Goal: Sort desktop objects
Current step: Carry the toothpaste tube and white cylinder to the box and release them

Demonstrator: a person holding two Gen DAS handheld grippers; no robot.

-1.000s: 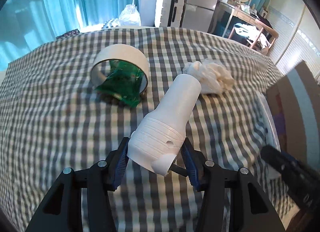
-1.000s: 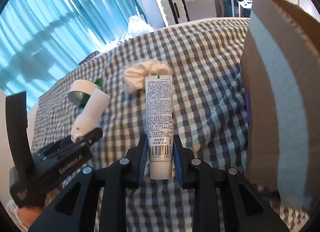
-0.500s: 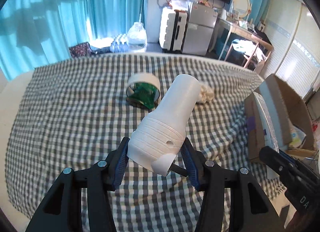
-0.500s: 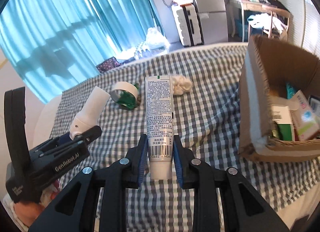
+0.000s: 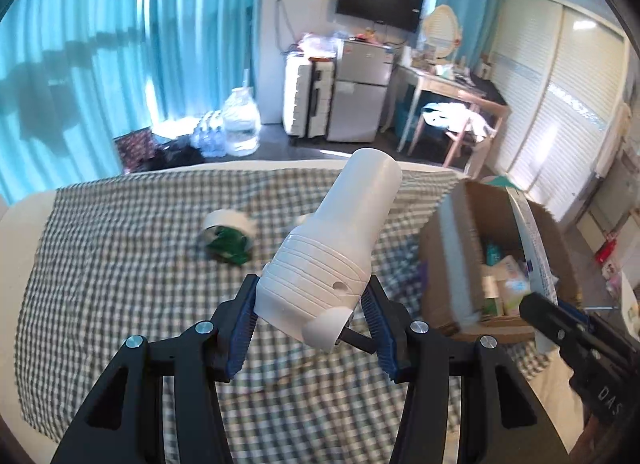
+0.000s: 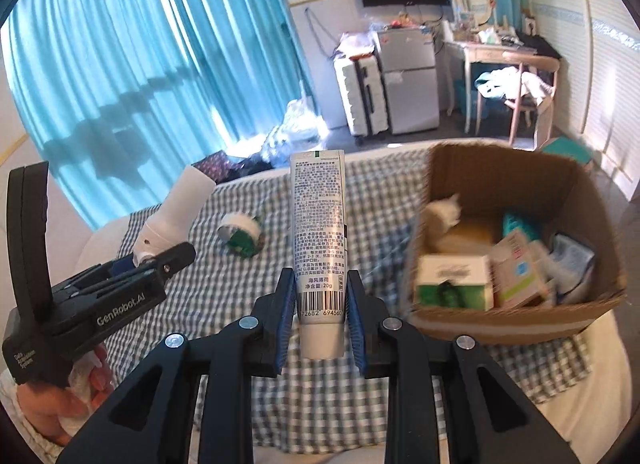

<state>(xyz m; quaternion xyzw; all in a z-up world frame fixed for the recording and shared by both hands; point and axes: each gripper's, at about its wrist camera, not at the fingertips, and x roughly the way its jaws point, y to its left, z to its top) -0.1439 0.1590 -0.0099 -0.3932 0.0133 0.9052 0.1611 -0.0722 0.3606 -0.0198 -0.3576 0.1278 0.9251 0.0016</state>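
- The cardboard box's (image 6: 516, 264) contents were blurred; the white wad on the checked worktop (image 5: 120, 264) was mostly hidden behind the white bottle (image 5: 332, 256).
- Left gripper (image 5: 312, 324) fingers pinched that bottle; right gripper (image 6: 320, 320) fingers pinched the toothpaste tube (image 6: 319, 232).
- Both sat higher than a second earlier; the tape roll (image 5: 228, 232) looked farther off, and the box's inside showed.

Teal curtains (image 5: 120, 44), wall-mounted television (image 5: 380, 4), white suitcase (image 6: 362, 92), small fridge (image 5: 362, 100), wooden desk (image 6: 504, 52).
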